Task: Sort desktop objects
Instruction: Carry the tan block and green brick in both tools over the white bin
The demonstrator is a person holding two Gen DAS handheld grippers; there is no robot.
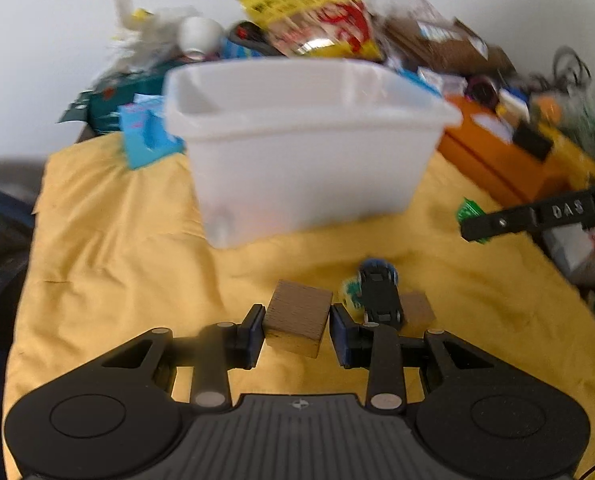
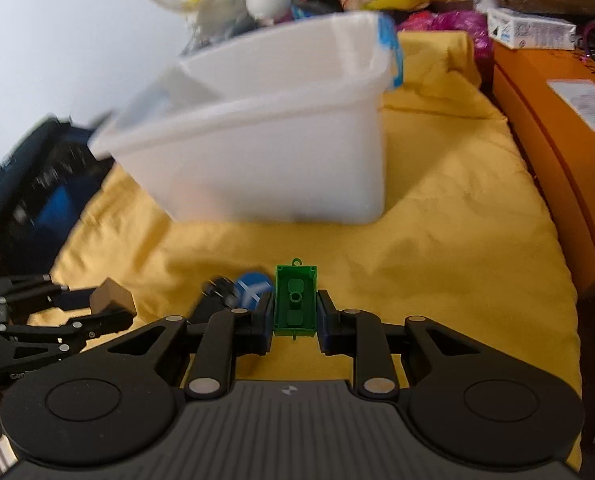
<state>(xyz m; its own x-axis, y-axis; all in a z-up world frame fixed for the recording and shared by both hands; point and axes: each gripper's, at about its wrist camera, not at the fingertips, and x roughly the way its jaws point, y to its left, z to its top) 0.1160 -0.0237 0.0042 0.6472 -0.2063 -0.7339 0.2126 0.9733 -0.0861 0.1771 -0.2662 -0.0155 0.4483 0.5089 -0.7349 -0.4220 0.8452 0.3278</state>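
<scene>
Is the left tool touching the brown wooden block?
Touching. In the left wrist view, the left tool has both pads pressed against the brown wooden block's sides, with no gap visible.

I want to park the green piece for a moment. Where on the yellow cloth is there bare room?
Bare yellow cloth lies between the white bin and the orange box, ahead of the right hand-held gripper with the green piece. More lies left of the bin in the left view. Crowded: around the toy car, the wooden block in the left hand-held gripper, and behind the bin.
</scene>
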